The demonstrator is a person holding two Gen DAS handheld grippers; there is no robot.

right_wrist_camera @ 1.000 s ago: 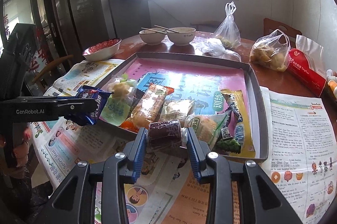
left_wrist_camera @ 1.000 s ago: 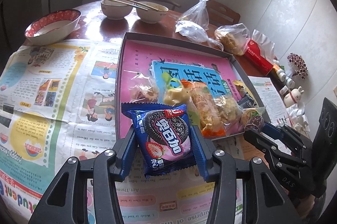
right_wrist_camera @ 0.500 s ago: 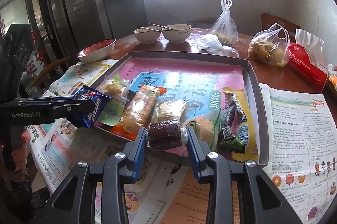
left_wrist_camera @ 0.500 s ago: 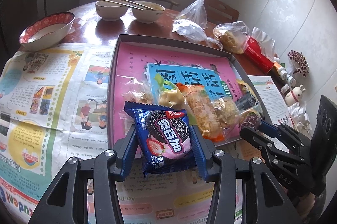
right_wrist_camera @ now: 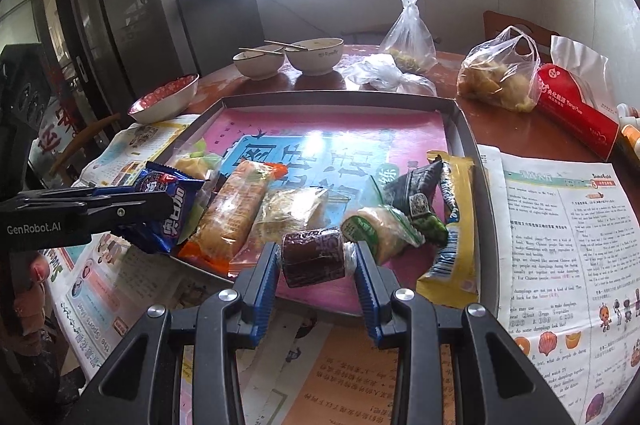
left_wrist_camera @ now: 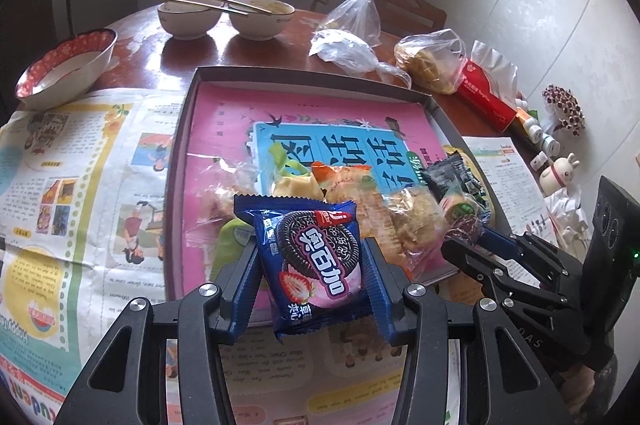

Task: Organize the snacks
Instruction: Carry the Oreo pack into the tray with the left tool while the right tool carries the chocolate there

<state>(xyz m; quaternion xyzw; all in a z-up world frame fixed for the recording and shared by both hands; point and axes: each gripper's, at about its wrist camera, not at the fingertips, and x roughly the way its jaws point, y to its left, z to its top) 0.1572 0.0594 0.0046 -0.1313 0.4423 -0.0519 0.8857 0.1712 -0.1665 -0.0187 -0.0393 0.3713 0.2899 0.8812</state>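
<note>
My left gripper (left_wrist_camera: 312,265) is shut on a blue cookie packet (left_wrist_camera: 310,259) and holds it over the near left corner of the grey tray (left_wrist_camera: 182,153). The packet also shows in the right wrist view (right_wrist_camera: 166,203). My right gripper (right_wrist_camera: 316,259) is shut on a dark brown wrapped snack (right_wrist_camera: 314,257) above the tray's near edge (right_wrist_camera: 486,225). It shows in the left wrist view (left_wrist_camera: 464,231) too. Several snack packs lie in a row along the tray's near side, among them an orange pack (right_wrist_camera: 236,209) and a yellow bar (right_wrist_camera: 454,221).
Newspaper (left_wrist_camera: 72,177) covers the table on both sides of the tray. A red-rimmed bowl (left_wrist_camera: 66,65), two bowls with chopsticks (left_wrist_camera: 224,15), plastic bags (left_wrist_camera: 430,63), a red tissue pack (left_wrist_camera: 486,93) and small figurines (left_wrist_camera: 560,169) stand around the far and right sides.
Both grippers have moved forward towards the tray with their snacks. The cookie packet and the brown snack now hang over the tray's near edge.
</note>
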